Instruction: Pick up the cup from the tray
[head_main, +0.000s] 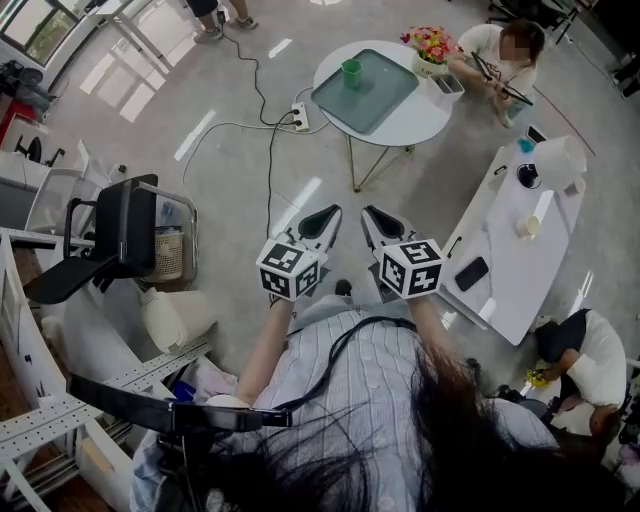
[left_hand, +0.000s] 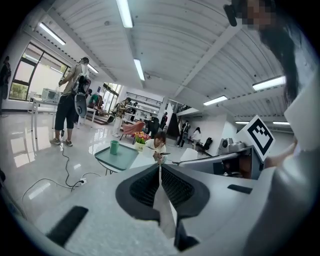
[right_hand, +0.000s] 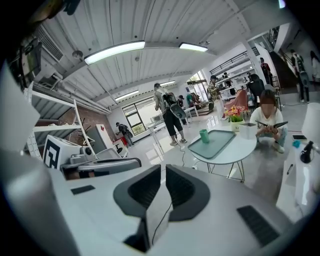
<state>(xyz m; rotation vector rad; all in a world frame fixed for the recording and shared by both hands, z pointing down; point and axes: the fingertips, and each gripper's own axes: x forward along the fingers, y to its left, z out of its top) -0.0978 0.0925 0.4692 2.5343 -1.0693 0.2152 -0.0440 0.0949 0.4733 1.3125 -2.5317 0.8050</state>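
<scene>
The floor is glossy and mirror-smooth, the round table has a smooth white top on thin metal legs, the tray looks matt with a faint sheen, and the cup looks like smooth green plastic

1. No words, brand names or numbers can be read in any of the three views.
2. Black-and-white square code patterns are printed on the marker cube of the left gripper and on the marker cube of the right gripper; no letters are formed.
3. A red mark is seen on a white cabinet, too small to be read.
</scene>
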